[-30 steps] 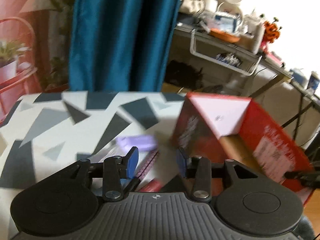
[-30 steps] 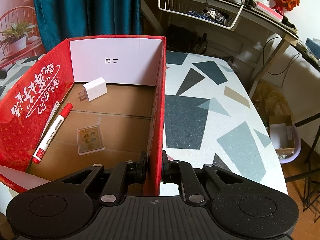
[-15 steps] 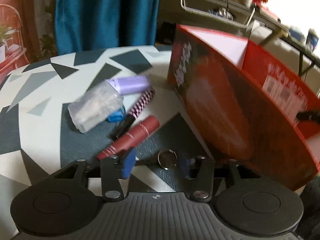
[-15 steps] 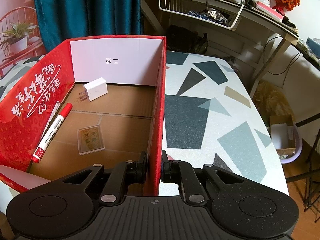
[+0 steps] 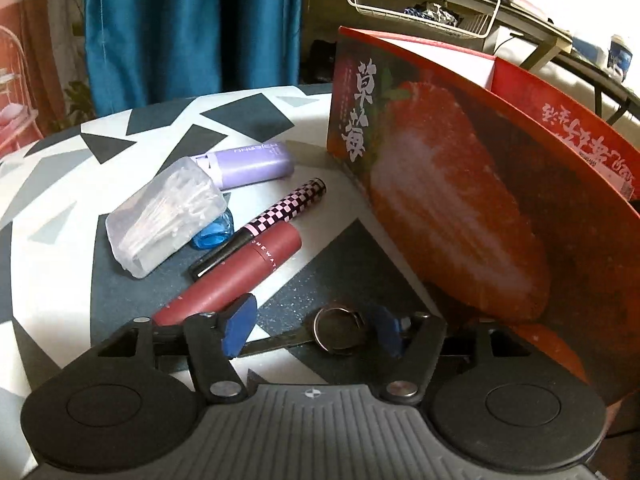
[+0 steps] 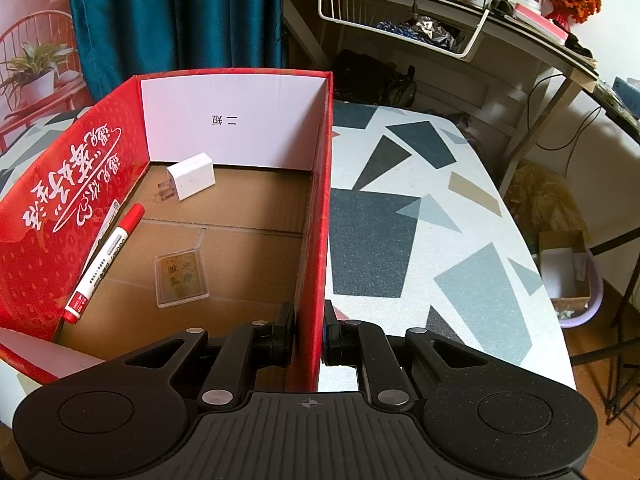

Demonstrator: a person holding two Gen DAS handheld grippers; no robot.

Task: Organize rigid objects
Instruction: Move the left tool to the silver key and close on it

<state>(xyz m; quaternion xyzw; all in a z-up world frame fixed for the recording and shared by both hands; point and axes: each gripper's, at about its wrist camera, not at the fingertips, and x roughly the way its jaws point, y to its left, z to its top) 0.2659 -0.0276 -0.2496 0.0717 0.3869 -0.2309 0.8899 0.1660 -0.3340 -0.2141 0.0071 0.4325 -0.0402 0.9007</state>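
My left gripper [image 5: 314, 330] is open, low over the table, its jaws on either side of a metal key ring [image 5: 334, 326]. Just beyond lie a dark red tube [image 5: 236, 274], a pink-and-black checkered pen [image 5: 272, 222], a clear case of cotton swabs [image 5: 164, 218], a blue clip [image 5: 214, 234] and a purple case [image 5: 250, 164]. The red cardboard box [image 5: 460, 184] stands to the right. My right gripper [image 6: 308, 338] is shut on the box's right wall [image 6: 316, 216]. Inside lie a white charger [image 6: 192, 176], a red marker [image 6: 106, 262] and a clear card case [image 6: 180, 278].
The patterned table [image 6: 420, 220] extends to the right of the box, with its edge at the right. A teal curtain [image 5: 192, 24] and a cluttered desk with a wire basket [image 6: 400, 16] stand behind. A red chair with a plant [image 6: 36, 76] is at far left.
My left gripper has tilted down and moved closer to the table, bringing the small objects and key ring into view between its jaws. The right gripper has stayed shut on the box wall.
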